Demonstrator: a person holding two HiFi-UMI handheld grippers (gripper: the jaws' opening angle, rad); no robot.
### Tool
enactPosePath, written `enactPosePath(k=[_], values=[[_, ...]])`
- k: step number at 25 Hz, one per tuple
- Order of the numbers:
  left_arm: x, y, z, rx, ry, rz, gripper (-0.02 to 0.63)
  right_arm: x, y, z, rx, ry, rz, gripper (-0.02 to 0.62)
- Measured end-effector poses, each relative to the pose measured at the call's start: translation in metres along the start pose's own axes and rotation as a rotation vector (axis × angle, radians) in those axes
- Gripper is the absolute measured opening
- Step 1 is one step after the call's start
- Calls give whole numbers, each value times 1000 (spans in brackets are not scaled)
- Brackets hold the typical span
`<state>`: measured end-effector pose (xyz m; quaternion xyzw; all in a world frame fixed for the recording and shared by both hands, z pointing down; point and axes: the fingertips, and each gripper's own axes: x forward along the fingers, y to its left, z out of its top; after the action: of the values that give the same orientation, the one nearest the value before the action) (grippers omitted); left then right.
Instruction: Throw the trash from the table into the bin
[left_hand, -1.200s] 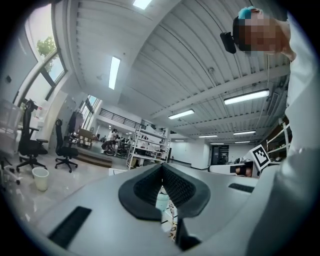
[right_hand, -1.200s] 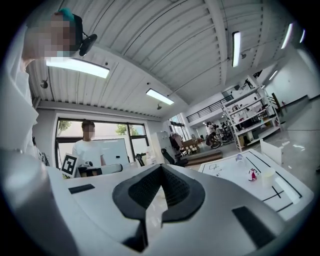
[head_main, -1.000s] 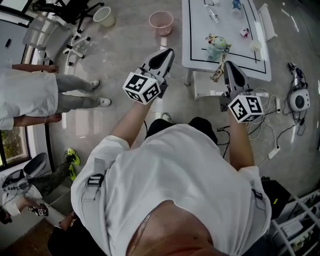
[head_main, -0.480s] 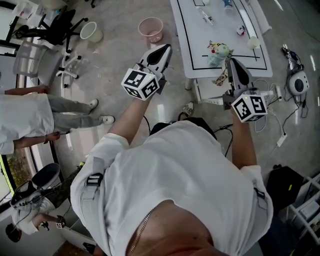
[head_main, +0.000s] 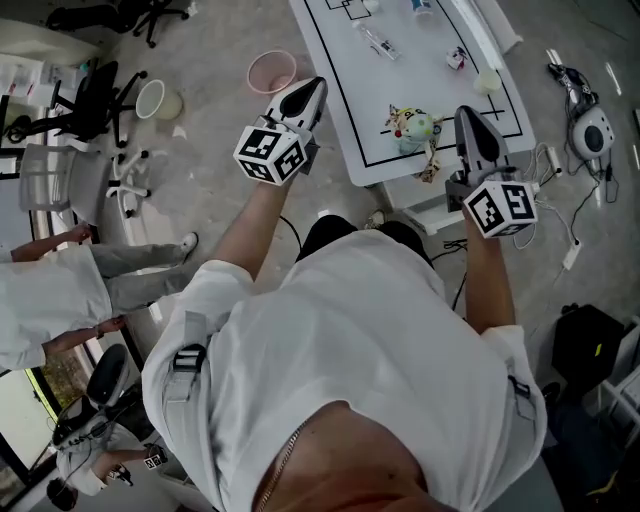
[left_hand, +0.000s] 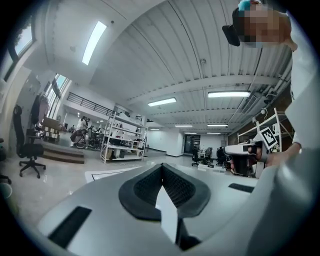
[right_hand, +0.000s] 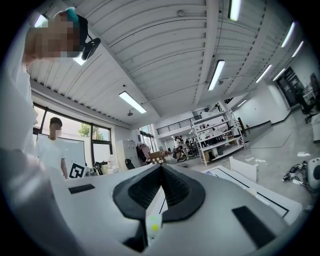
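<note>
1. Trash (head_main: 413, 126), a crumpled colourful bundle, sits on the white worktop (head_main: 345, 95) near its front edge, inside the black outline drawn there. A strip of wrapper (head_main: 433, 160) hangs over that edge just below it.
2. Smaller bits lie farther back on the same worktop: a pale lump (head_main: 488, 82), a red-and-white piece (head_main: 457, 58) and a clear slim item (head_main: 380, 42).
3. The pink bin (head_main: 271, 72) stands on the floor just off the worktop's left side, not touching it.
4. The left claw (head_main: 308, 90) is held out level, its tip showing between the pink bin and the worktop's left edge. Its jaws are pressed together with nothing between them.
5. The right claw (head_main: 470, 115) points at the worktop's front edge, just right of the colourful bundle. Its jaws are likewise together and empty.
6. A pale bucket (head_main: 152, 98) and an office chair (head_main: 85, 95) stand farther left on the floor.
</note>
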<state>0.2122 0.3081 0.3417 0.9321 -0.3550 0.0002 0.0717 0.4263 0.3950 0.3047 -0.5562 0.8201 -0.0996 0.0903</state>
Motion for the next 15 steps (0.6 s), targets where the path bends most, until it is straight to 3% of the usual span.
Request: enactPosePath(k=[8, 15], values=[[77, 44, -25, 34, 106, -87, 9, 33, -43, -13, 34, 44, -120, -3], [147, 73, -64, 165, 223, -189, 9, 55, -80, -28, 54, 76, -223, -4]])
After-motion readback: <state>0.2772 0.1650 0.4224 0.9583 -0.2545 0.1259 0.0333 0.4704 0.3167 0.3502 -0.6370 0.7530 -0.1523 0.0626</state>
